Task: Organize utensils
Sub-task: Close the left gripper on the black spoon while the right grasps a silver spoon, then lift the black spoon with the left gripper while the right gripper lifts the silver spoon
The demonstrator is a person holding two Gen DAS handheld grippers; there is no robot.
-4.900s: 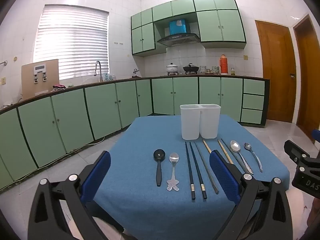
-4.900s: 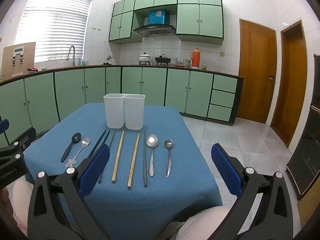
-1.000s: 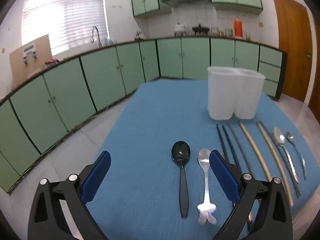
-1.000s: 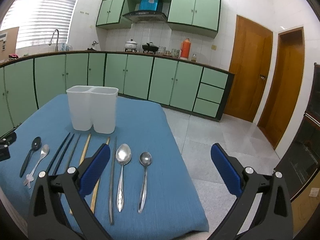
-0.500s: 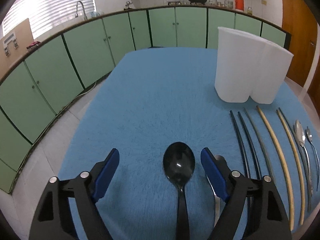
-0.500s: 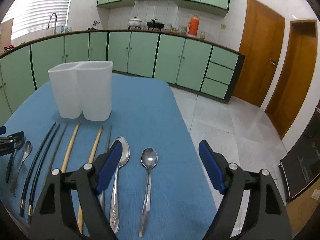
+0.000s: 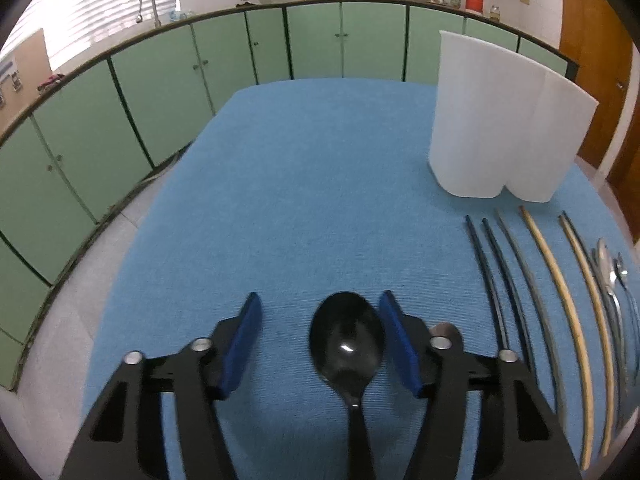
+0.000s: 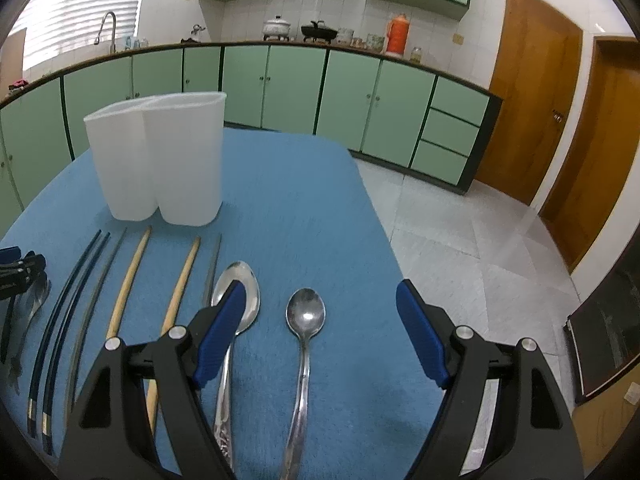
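A black spoon [image 7: 346, 346] lies on the blue cloth between the fingers of my left gripper [image 7: 320, 340], which is open and low over it. My right gripper [image 8: 320, 330] is open and straddles a small steel spoon [image 8: 305, 320]; its left finger overlaps a larger steel spoon [image 8: 248, 286]. A white two-compartment holder [image 7: 500, 128] stands upright further back, also in the right wrist view [image 8: 160, 164]. Black, grey and wooden chopsticks [image 8: 132, 280] lie in a row between the spoons.
The blue-clothed table [image 7: 300, 200] ends close to the right of the small spoon, with tiled floor [image 8: 480, 240] beyond. Green cabinets [image 8: 280, 88] line the back wall. My left gripper shows at the left edge of the right wrist view [image 8: 18, 272].
Both grippers have moved forward and down toward the table. The left fingers have narrowed around the black spoon's bowl. The right fingers now straddle the small steel spoon.
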